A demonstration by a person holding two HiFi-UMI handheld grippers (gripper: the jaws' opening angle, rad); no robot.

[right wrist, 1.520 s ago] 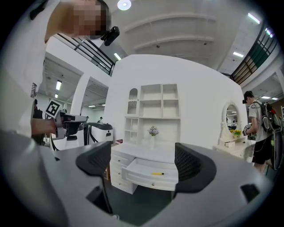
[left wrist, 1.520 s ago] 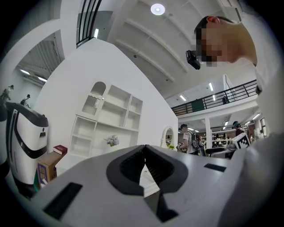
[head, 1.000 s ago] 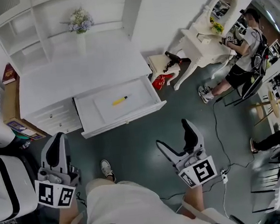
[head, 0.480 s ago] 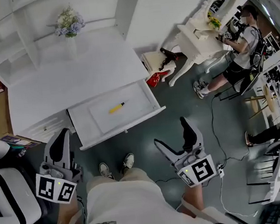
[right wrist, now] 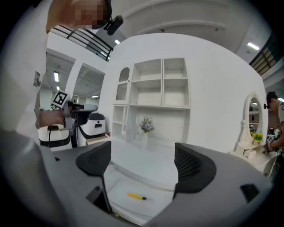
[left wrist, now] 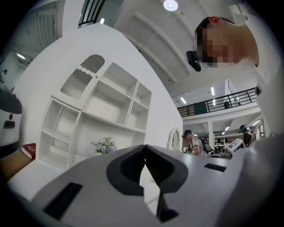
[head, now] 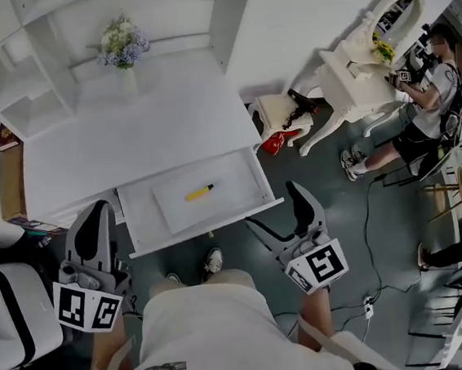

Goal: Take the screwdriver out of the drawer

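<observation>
At the far left, a red book [head: 8, 134] lay on a low wooden stand beside the white desk [head: 127, 137]. The left gripper [head: 94, 212] hung below and left of the desk's front, off the left end of the drawer; its own view showed the two jaws pressed together at their tips with nothing between them, pointing up toward the shelf unit [left wrist: 102, 106] and a vase of flowers [left wrist: 105, 145]. The drawer [head: 206, 224] stood pulled out from the desk's front, lined with a white sheet, and the screwdriver [head: 200, 193] lay flat near its middle, yellow handle to the left and dark tip to the right, touched by neither gripper. The person's shoes [head: 213, 262] showed on the dark floor just below the drawer's front. The right gripper [head: 274, 207] hovered just off the drawer's right front corner with its jaws spread wide and empty; in its view the screwdriver [right wrist: 136, 196] lay in the drawer, framed between the two jaws but well beyond them. Further right stood a white dressing table [head: 359, 76] with an oval mirror, and a second person [head: 430, 110] at its far side.
</observation>
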